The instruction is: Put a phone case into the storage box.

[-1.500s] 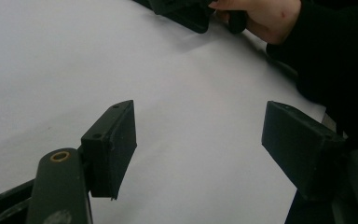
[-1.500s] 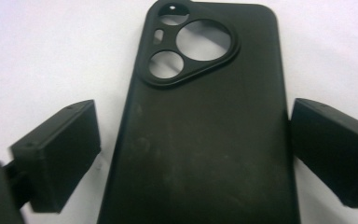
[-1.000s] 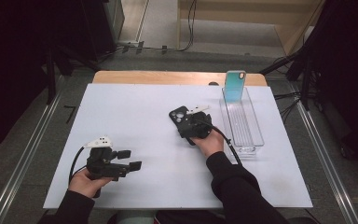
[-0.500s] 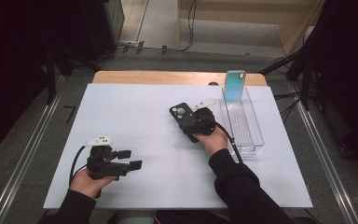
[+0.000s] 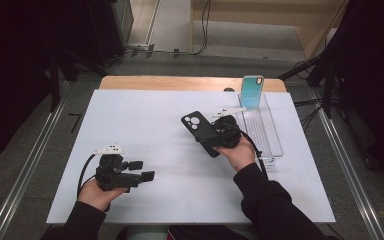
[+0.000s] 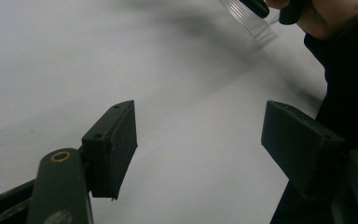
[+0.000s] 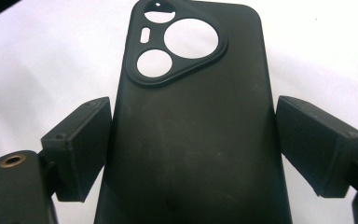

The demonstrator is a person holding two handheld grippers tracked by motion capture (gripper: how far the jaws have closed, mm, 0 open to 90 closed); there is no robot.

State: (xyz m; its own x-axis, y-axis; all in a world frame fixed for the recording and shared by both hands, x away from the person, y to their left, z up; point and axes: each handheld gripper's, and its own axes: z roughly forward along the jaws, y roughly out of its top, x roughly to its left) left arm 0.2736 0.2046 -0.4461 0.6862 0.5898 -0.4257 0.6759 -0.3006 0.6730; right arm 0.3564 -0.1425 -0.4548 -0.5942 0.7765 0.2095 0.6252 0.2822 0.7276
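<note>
**Black case between the right jaws, left gripper idle**

On the white table (image 5: 145, 120) the right gripper (image 5: 219, 134) sits a little right of centre, held by the right hand (image 5: 240, 152). A black phone case (image 5: 202, 132) lies between its jaws, camera cutouts pointing away toward the far left. In the right gripper view the case (image 7: 191, 130) runs up the middle of the frame; its lower end is cut off by the bottom edge. The left pad touches or nearly touches the case's side, while a thin white strip shows between the case and the right pad. Whether the jaws truly clamp it cannot be told from these pictures; in the high view the hand and gripper body hide the contact.

Just right of that hand stands a clear tray (image 5: 270, 135), long and narrow. A teal case (image 5: 252, 91) stands upright at its far end. The tray's near end is partly hidden by the right wrist and the trailing cable.

The left gripper (image 5: 139, 170) rests near the table's front left, in the left hand (image 5: 97, 192), well apart from the case. In the left gripper view its jaws stand wide apart with nothing but bare table between them. The top right corner of that view shows a dark sleeve (image 6: 349, 79) and a blurred tray corner (image 6: 251, 21), both cut off by the frame.
</note>
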